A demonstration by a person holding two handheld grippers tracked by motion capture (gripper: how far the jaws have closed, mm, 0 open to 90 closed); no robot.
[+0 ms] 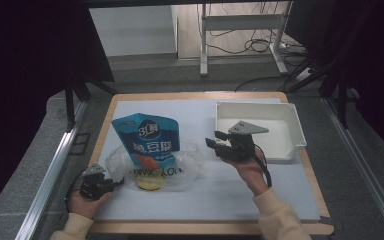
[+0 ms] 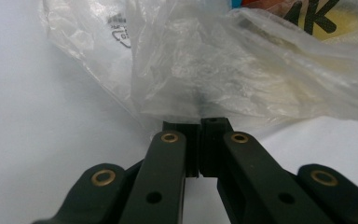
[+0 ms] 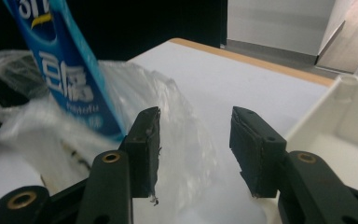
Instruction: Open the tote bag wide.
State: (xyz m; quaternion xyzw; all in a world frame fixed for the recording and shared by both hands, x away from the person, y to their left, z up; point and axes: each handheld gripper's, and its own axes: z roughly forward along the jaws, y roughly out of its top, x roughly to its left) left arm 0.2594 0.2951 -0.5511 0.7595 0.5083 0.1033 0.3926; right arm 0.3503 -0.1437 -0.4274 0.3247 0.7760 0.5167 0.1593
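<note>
At the table's near-left corner, the left gripper (image 2: pixel 199 122) pinches the crinkled clear plastic bag (image 1: pixel 190 160) shut-jawed; the blue stand-up snack pouch (image 1: pixel 147 140) sits inside. The right gripper (image 3: pixel 195 140), jaws wide and empty, should grasp the bag's opposite edge before lifting.

Blue pouch (image 1: pixel 147 141): lower part veiled by the clear plastic bag (image 1: pixel 187 162); yellow item (image 1: pixel 149 182) inside unidentifiable. Bag print (image 2: pixel 119 31) partly creased, illegible.
</note>
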